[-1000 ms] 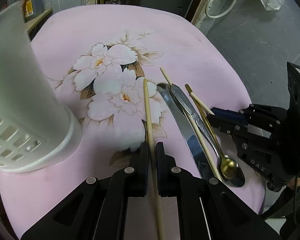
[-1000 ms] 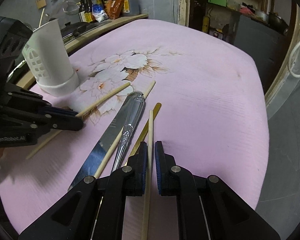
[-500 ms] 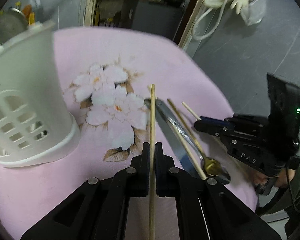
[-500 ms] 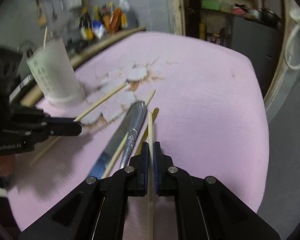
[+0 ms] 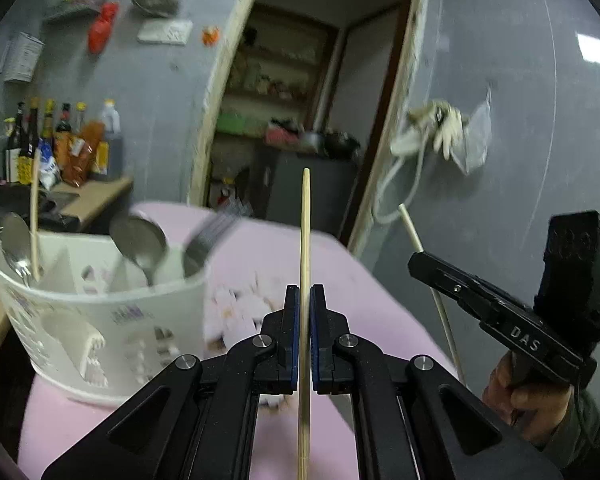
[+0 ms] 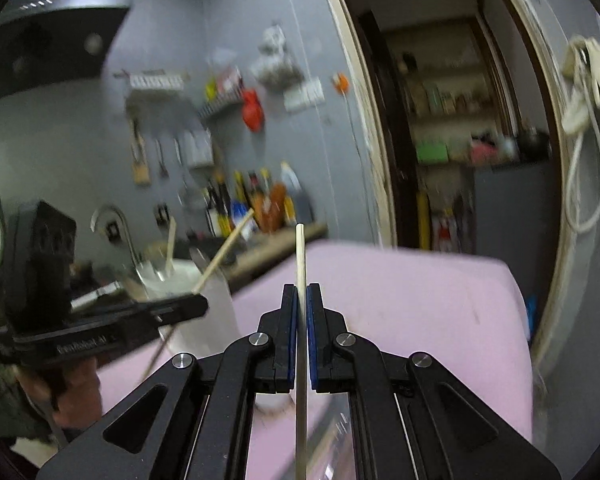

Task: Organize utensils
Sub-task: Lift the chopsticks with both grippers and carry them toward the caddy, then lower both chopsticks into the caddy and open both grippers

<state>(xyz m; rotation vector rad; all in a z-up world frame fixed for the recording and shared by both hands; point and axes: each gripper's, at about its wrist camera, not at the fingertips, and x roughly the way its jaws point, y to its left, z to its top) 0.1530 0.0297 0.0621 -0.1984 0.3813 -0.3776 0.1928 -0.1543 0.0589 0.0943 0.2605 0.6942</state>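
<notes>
Above the pink table (image 5: 380, 304), both tongs were lifted clear of the cloth, each clamped on a single chopstick. I could see the left gripper (image 5: 304, 320) pinching a tan chopstick (image 5: 305, 240) that ran straight out past its tips, pointing toward the doorway. The right gripper (image 6: 301, 320) had its jaws squeezed on a paler chopstick (image 6: 301, 264) in the same way. From the left side, that paler stick showed slanting through the right tool, with a hand (image 5: 528, 396) gripping the handle below.

Beside the left gripper, on the table, stood the white holder (image 5: 100, 320). It already held two spoons (image 5: 138, 240), something that looked like a fork (image 5: 208, 236) though blurred, and one more chopstick (image 5: 33, 216) standing upright near its far left wall. So a fair share of the sorting looked finished.

What remained, as I judged it, was to carry these two sticks over the rim and drop them in, ideally next to the one already standing there. Whether anything still lay on the cloth I could not tell; the part of the table under the tongs was hidden and smeared. A glint beneath the right gripper hinted at metal there, but it was too blurred to name.

Neither stick had reached the holder yet; both hung in the air, near it but apart.
</notes>
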